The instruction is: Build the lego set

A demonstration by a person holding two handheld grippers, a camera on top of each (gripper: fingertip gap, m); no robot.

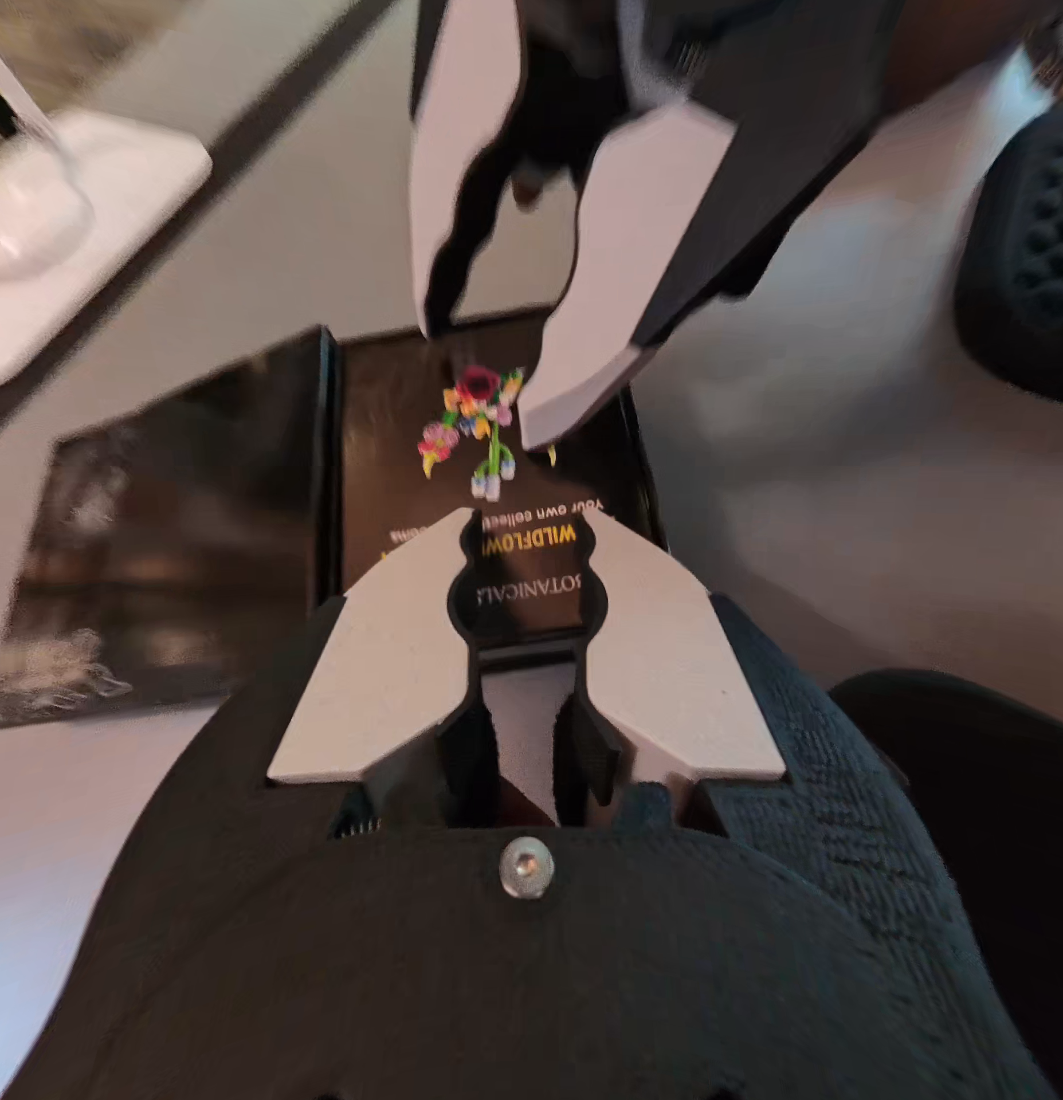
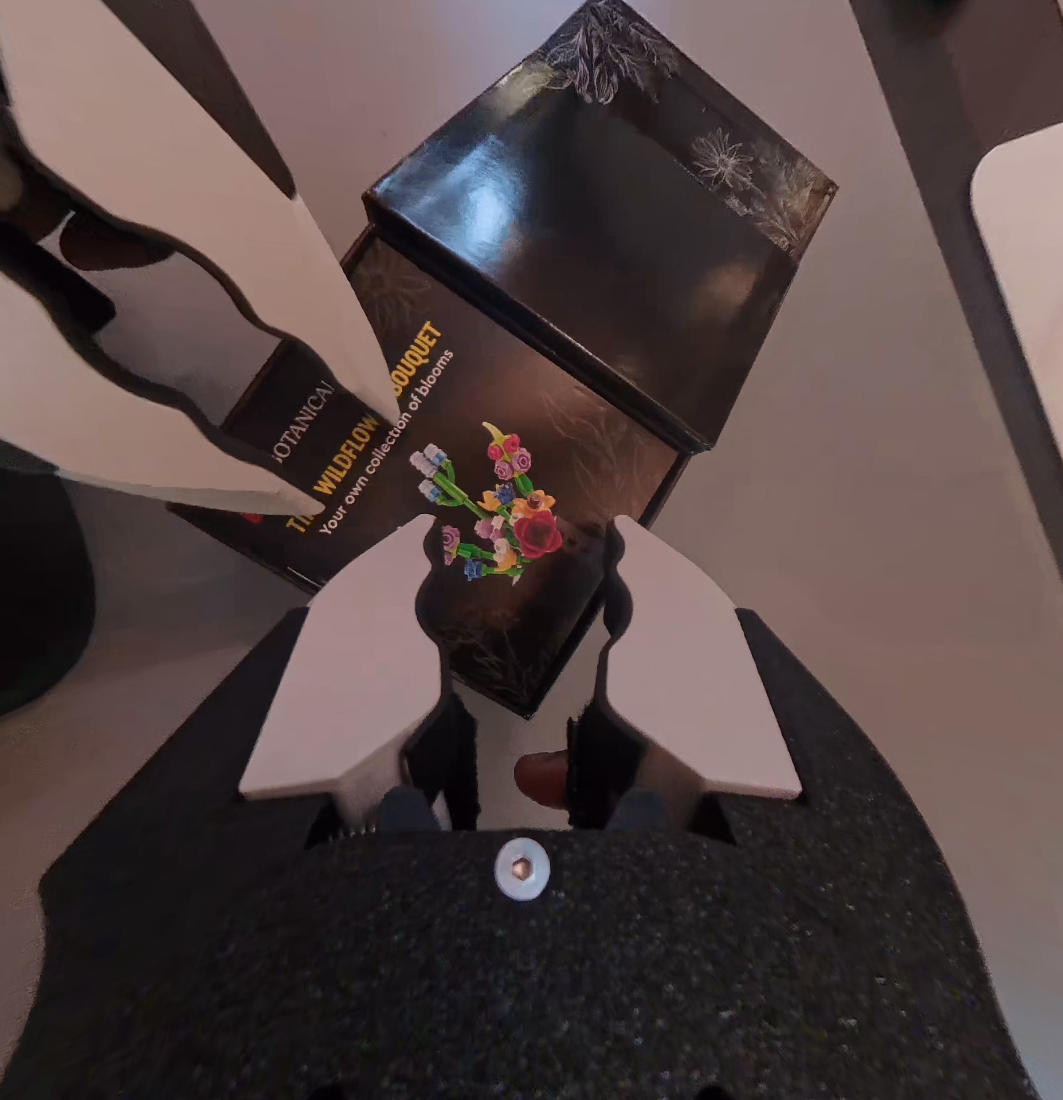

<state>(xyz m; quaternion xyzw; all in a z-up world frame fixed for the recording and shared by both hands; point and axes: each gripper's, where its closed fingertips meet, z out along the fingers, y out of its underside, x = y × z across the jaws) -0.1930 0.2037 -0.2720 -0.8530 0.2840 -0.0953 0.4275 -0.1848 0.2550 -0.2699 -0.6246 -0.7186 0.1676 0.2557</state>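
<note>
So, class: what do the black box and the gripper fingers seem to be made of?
Black box: probably glossy printed cardboard; it has sharp folded edges and bright glare on its top.
Fingers: apparently matt white rigid plastic, flat-faced and without shine, set in a grainy black body, perhaps 3D-printed.

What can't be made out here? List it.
- Box: its walls hide whatever is inside, in both views.
- Contact: neither view shows whether the left gripper or the right gripper touches the box.
- Black mesh thing: cut off by the right edge of the left wrist view, and blurred.
</note>
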